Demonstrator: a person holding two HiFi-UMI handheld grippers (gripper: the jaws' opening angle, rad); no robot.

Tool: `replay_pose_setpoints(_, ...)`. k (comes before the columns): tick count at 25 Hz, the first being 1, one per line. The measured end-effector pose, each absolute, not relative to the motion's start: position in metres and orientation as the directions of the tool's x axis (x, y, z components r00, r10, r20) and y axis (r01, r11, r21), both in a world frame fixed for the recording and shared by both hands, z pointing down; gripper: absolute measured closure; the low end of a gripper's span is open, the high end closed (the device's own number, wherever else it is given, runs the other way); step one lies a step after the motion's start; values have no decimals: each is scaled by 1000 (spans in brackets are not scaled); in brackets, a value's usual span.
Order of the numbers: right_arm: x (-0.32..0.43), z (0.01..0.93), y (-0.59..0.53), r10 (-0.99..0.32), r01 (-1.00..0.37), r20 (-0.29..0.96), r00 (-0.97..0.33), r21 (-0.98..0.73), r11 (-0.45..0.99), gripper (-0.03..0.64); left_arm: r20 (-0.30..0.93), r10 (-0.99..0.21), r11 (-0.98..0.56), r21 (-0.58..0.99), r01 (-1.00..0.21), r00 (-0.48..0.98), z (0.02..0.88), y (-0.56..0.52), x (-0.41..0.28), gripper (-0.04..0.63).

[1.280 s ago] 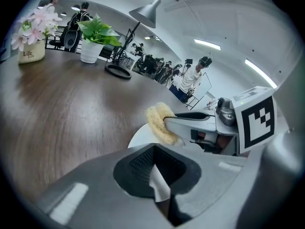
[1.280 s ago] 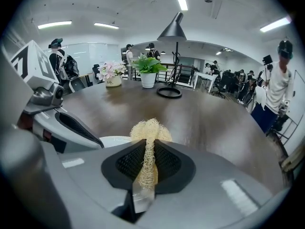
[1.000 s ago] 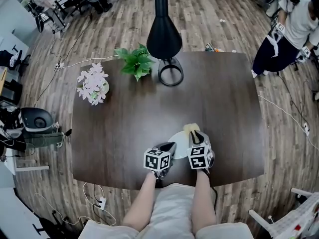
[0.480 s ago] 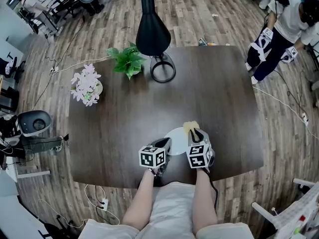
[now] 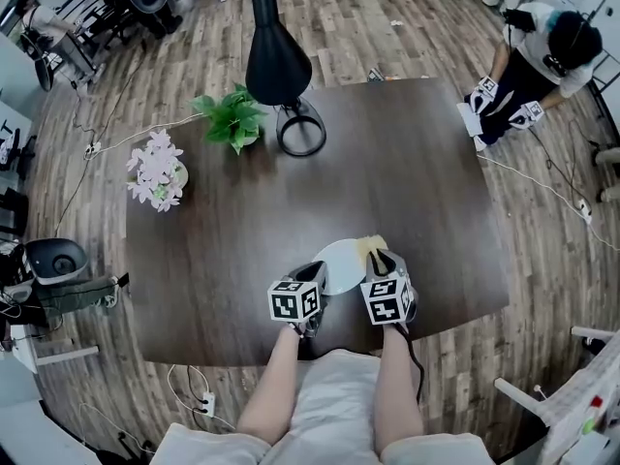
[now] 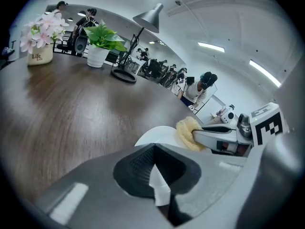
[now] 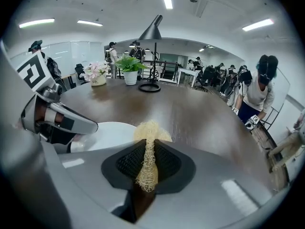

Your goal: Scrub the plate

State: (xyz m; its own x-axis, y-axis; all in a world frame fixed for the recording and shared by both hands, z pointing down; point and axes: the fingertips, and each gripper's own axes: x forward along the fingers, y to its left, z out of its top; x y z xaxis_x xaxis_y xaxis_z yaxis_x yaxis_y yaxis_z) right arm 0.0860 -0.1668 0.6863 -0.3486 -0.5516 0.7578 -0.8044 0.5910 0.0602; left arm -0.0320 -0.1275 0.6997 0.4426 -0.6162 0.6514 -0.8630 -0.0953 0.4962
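Yellow fibres of a scrub pad (image 7: pixel 148 136) are pressed between the two dark ribbed pads of the right gripper (image 7: pixel 148 149). Its jaws are closed tight on the pad, and the loose tuft spreads out beyond the tips. The tuft touches the right part of the white plate (image 7: pixel 110 133). In the left gripper view, the jaws of the left gripper (image 6: pixel 155 170) are also closed. A thin white strip of the plate's rim is pinched between the black pads, so this gripper holds the plate at its near left edge.

In the head view the plate sits between the two grippers, close to the near edge of the dark wooden table (image 5: pixel 417 182) and a little right of the middle. I cannot tell if the plate lies flat or is lifted a little. Each gripper carries a cube with square black and white markers, and a bare forearm leads back from each one.

The far part of the table holds more things, all well apart from the plate. A black desk lamp (image 5: pixel 276 58) stands at the far edge on a ring-shaped base. Just left of it is a green plant (image 5: pixel 231 116). Nearer the left edge stands a pot of pink flowers (image 5: pixel 155 170). Beyond the far right corner a person (image 5: pixel 533 51) bends over, on a floor of wooden planks (image 5: pixel 542 231).
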Motion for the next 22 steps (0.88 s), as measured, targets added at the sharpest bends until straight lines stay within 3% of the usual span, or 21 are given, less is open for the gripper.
replay_pose_setpoints(22,66,689,-130,-522,-801,776,-354,36,598,549,624,-618,-117,528,-841,478,698,-127,-31,595)
